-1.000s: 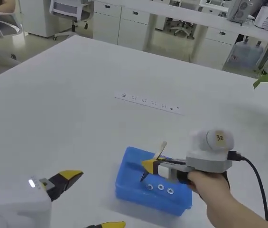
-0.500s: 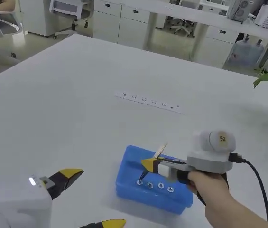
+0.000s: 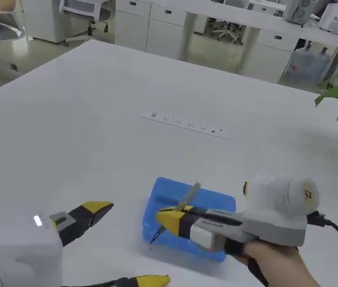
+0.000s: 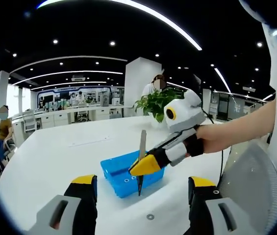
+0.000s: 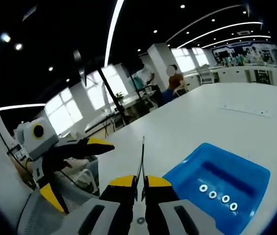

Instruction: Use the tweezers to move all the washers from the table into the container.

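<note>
Right tongs (image 5: 141,182): jaws pressed together on a pair of tweezers (image 4: 142,143). The tweezers stand tilted, slim silvery shaft upward and dark tip pointing down just beside the near edge of the container (image 5: 248,171); whether the tip carries anything cannot be told. The container is a shallow, rectangular blue tray resting on the white surface (image 3: 91,113). Inside it, 4 washers (image 5: 213,194) lie flat in 1 short row, close together, each a small silvery ring with a dark hole. 1 loose washer (image 4: 150,216) of the same kind lies on the surface outside the container, near its front wall; in the left gripper view it sits between the 2 jaws of the left tongs (image 3: 131,243). The left tongs hover over the surface with jaws spread wide and holding nothing, apart from the container and on its left in the head view.
</note>
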